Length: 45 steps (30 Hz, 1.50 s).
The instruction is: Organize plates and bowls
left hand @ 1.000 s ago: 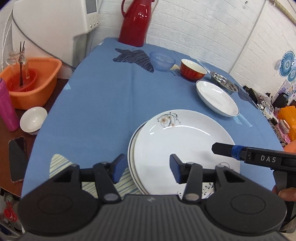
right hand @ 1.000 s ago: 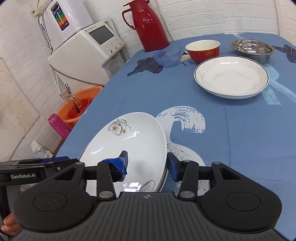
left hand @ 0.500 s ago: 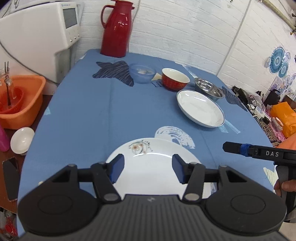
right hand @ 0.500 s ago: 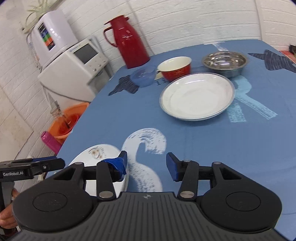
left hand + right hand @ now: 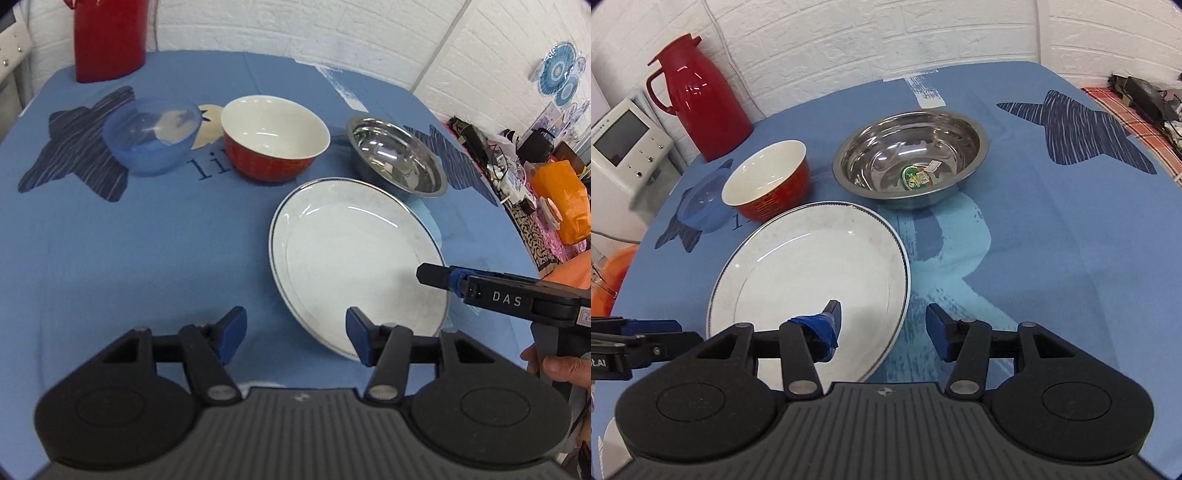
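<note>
We had both grippers low over the counter [image 5: 110,240], w/ its blue cloth. Left gripper [image 5: 295,334] had its jaws spread wide, nothing btwn them; its right finger hung over the near rim of the white plate [image 5: 354,266], the left one over bare cloth. Whether that finger touched the rim we couldn't tell. Right gripper [image 5: 882,328] was likewise wide open and empty, its left finger over the plate's near part, its right finger over the cloth just beside the rim. In the left wrist view the right gripper showed as a black bar marked DAS, tip above the plate's right edge, w/ a hand [image 5: 557,369] on its grip.

The plate lay flat, approx. mid-counter. Just behind it sat the red bowl [image 5: 768,181], white inside, and the steel bowl [image 5: 910,158], sticker in its bottom; both upright, close to the plate's far rim. The clear blue bowl [image 5: 151,134] stood just left of the red one. A red jug [image 5: 698,110] stood at the far edge by the brick wall.
</note>
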### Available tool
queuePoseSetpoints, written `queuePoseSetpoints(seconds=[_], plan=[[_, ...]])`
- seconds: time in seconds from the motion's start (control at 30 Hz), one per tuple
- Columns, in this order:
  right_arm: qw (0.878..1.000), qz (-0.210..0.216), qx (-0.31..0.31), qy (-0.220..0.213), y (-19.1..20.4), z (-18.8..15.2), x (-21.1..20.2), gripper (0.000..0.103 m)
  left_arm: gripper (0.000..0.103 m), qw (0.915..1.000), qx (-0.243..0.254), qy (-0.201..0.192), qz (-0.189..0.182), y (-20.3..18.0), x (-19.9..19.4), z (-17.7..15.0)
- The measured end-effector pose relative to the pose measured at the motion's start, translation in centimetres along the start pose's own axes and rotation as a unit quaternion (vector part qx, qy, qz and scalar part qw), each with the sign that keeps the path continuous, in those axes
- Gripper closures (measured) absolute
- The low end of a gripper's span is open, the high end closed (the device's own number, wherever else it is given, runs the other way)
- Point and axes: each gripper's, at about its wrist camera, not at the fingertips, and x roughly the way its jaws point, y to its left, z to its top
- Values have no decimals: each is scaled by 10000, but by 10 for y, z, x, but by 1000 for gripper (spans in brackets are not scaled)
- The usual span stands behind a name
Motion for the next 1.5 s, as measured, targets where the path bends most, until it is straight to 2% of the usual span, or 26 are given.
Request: queuePoseSetpoints(seconds=[0.1, 0.13, 0.23, 0.37, 0.47, 0.57, 0.63, 0.67, 0.77, 1.0, 1.3, 1.5], plan=[[9996, -41, -211, 196, 5, 9, 17, 66, 47, 9999, 5, 126, 61, 1, 23, 12], [9993, 10, -242, 292, 7, 10, 22, 62, 47, 9999, 9, 148, 71, 1, 27, 14], [9983, -32, -542, 198, 16, 9, 27, 61, 47, 9998, 111, 132, 114, 1, 38, 16], [9976, -207, -643, 140, 19, 7, 28, 60, 47, 9992, 323, 24, 229, -5, 43, 15], [9970, -222, -729, 142, 22, 6, 27, 58, 53, 9986, 412, -7, 344, -8, 44, 15], [9978, -115, -658, 46, 19, 3, 23, 67, 79, 9972, 554, -121, 493, -13, 44, 12], [9974, -158, -695, -61, 19, -1, 21, 76, 83, 9980, 417, -137, 457, -10, 44, 13], [9980, -134, -607, -82, 17, -2, 21, 77, 88, 9985, 323, -145, 410, -7, 44, 13], [9995, 57, -307, 11, 16, -4, 16, 78, 89, 9990, 185, -100, 401, -1, 39, 13], [9989, 472, 31, 64, 33, -21, 5, 72, 89, 9974, 252, -279, 612, 8, 8, 1], [9973, 688, -142, -223, 63, -39, -31, 70, 89, 9950, 260, -584, 766, 12, -45, -27], [9943, 875, -424, -443, 94, -55, -73, 68, 89, 9935, 64, -785, 823, 20, -93, -64]])
